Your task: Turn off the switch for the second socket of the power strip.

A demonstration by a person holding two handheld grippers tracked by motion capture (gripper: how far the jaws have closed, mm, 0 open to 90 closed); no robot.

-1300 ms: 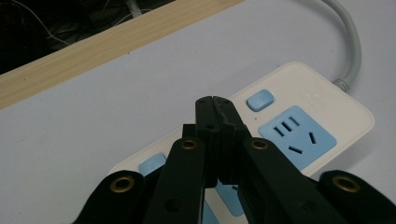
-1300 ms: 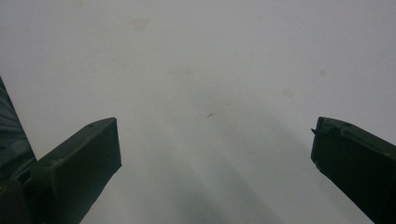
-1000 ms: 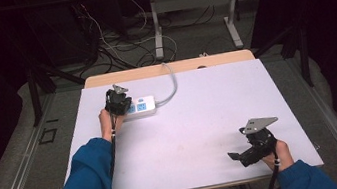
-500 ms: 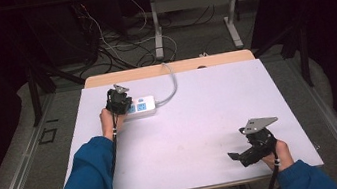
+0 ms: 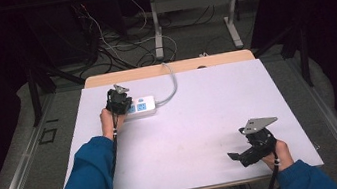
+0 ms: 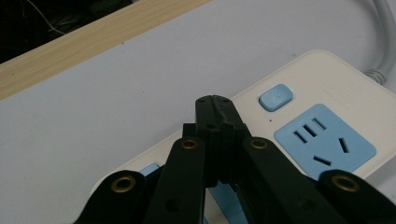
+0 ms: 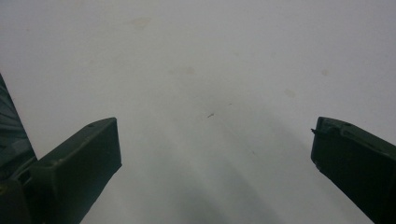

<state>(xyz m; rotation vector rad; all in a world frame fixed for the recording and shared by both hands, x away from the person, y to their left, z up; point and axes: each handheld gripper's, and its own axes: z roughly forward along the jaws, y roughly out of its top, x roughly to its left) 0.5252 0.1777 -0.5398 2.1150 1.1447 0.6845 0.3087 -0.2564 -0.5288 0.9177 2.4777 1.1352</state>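
Observation:
A white power strip (image 5: 142, 107) with blue sockets lies on the white table top (image 5: 200, 115) at the far left. My left gripper (image 5: 118, 101) hangs right over its left end, jaws shut together with nothing between them. In the left gripper view the shut tips (image 6: 215, 105) sit above the power strip (image 6: 322, 93), next to its blue switch (image 6: 276, 96) and a blue socket (image 6: 324, 141). My right gripper (image 5: 239, 157) rests near the front right edge, jaws open and empty. The right gripper view shows its fingers (image 7: 79, 158) spread wide over bare table top (image 7: 210, 70).
The strip's grey cable (image 5: 171, 81) curves off the table's wooden back edge (image 5: 167, 68). Beyond the table stand metal desk legs (image 5: 157, 30) and loose cables (image 5: 109, 48) on the floor. Blue sleeves (image 5: 88, 182) come in from the bottom.

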